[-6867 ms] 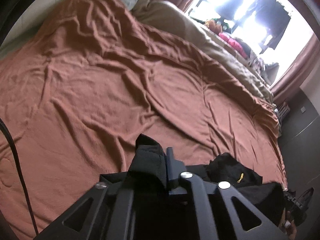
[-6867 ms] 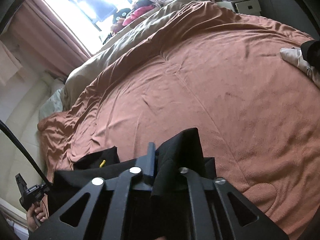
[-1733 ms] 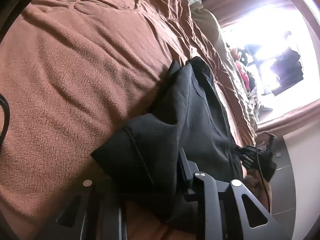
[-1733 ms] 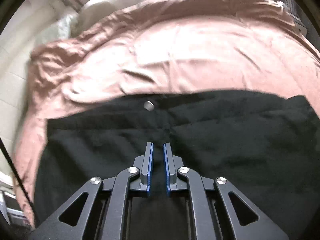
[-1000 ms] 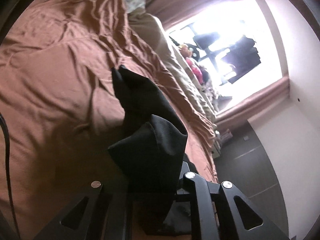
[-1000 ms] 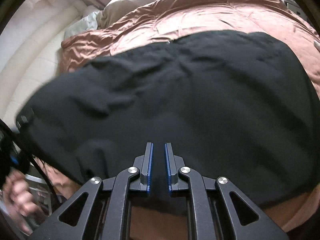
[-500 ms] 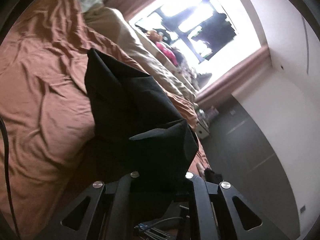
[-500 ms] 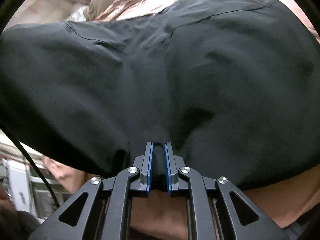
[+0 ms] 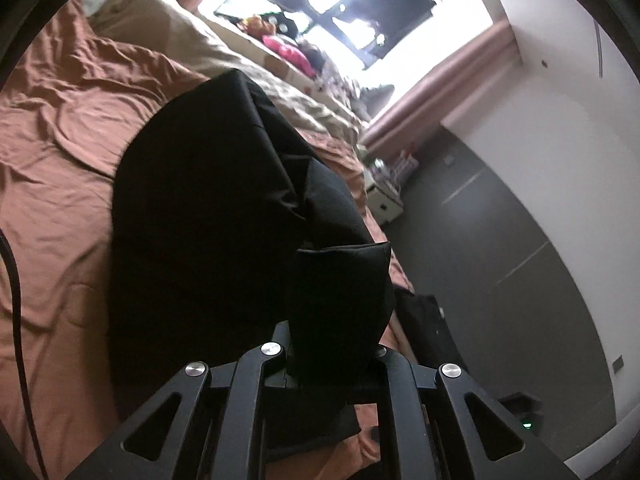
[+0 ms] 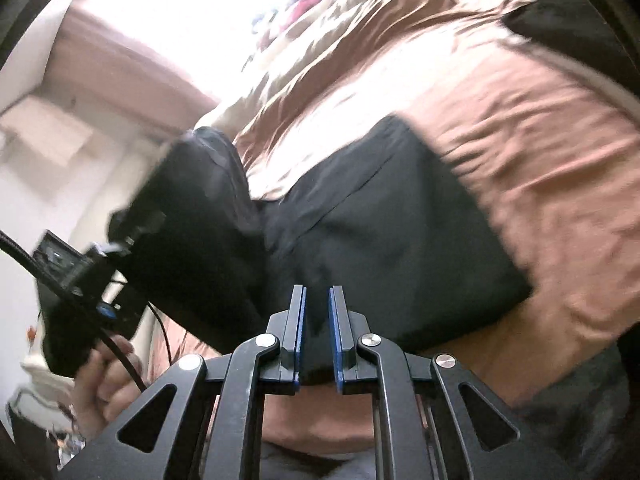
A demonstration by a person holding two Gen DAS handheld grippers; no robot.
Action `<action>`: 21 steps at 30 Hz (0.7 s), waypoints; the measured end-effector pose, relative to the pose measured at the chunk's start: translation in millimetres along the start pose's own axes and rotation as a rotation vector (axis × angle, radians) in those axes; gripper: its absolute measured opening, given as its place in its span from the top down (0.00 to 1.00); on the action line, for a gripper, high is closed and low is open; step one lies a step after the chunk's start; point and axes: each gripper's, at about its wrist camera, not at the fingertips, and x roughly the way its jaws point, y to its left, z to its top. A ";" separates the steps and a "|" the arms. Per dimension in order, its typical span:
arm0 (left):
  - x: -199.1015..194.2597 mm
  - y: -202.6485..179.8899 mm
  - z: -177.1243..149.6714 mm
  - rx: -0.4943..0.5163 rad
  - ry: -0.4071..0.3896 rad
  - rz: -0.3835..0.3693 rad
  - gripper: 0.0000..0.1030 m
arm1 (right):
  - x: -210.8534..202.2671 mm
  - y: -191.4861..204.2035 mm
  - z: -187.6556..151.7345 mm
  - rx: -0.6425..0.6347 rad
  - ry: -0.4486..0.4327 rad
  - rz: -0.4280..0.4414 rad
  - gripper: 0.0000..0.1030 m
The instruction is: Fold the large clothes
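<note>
A large black garment [image 9: 200,220] hangs lifted above the brown bed cover [image 9: 52,128]. My left gripper [image 9: 332,340] is shut on a bunched edge of it, and the cloth hides the fingertips. In the right wrist view the same garment [image 10: 392,232] drapes from the left gripper [image 10: 132,240] down across the brown cover [image 10: 540,152]. My right gripper [image 10: 317,312] has its jaws nearly closed with a narrow gap, and the garment's near edge lies between the blue pads [image 10: 302,320]; the image is blurred.
A beige duvet [image 9: 224,52] lies along the far side of the bed below a bright window [image 9: 340,8]. A white nightstand [image 9: 384,196] stands by a dark grey wall [image 9: 500,260]. The person's hand [image 10: 104,384] holds the left gripper.
The left gripper has lifted the garment's edge higher off the bed. The garment, which filled the right wrist view, has dropped back and now shows the brown cover behind it.
</note>
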 end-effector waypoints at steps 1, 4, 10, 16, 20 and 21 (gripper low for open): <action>13.8 -5.0 -3.9 0.003 0.022 0.001 0.90 | -8.2 -9.7 -1.5 0.010 -0.015 -0.014 0.92; 50.3 -14.5 -16.1 0.011 0.090 0.005 0.90 | -17.9 -42.8 5.0 0.056 -0.033 -0.059 0.92; 110.3 -23.7 -54.8 0.036 0.233 0.017 0.90 | -15.9 -92.3 -3.9 0.133 -0.012 -0.113 0.92; 134.5 -32.1 -78.9 0.067 0.294 0.018 0.90 | -23.2 -107.4 -4.4 0.162 -0.004 -0.111 0.92; 151.1 -36.7 -88.6 0.080 0.373 0.049 0.82 | -24.8 -107.9 -6.3 0.186 0.002 -0.094 0.86; 151.9 -37.2 -89.8 0.089 0.385 0.051 0.78 | -23.9 -108.5 -6.5 0.189 0.002 -0.082 0.80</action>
